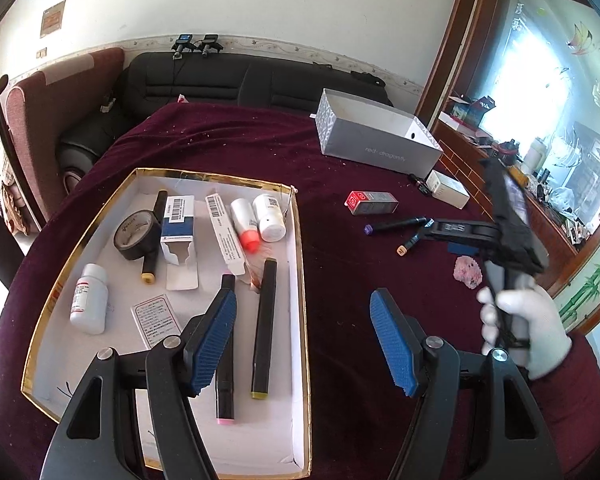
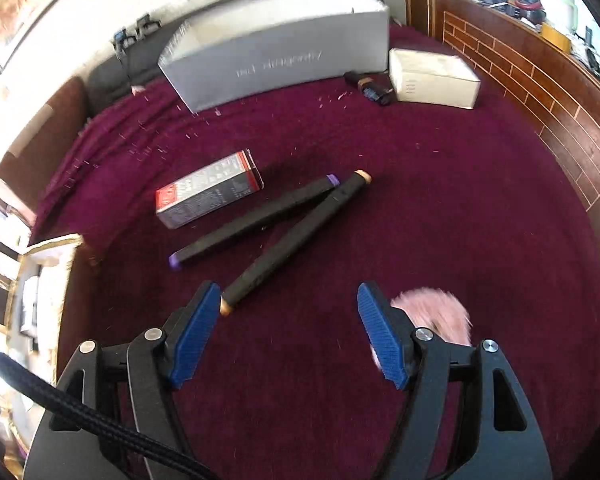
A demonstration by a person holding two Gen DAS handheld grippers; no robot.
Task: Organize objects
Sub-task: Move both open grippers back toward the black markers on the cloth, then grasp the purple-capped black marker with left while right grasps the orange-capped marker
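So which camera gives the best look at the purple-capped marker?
The right wrist view: the purple-capped marker lies close and whole on the cloth, both purple ends visible. The left wrist view shows it small and far off, its far end by the right gripper.

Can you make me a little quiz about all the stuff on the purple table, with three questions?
1. True or false: the roll of black tape lies inside the white tray.
2. Which marker has an end nearest the right gripper? A) the purple-capped marker B) the orange-capped marker C) a green one
3. Fill in: the red and grey box lies on the ____ cloth, outside the tray.

Key
1. True. It sits beside a marker and a blue and white box.
2. B. Its end lies just by the left finger; both grippers, including the left gripper, are open and empty.
3. Purple (dark red-purple).
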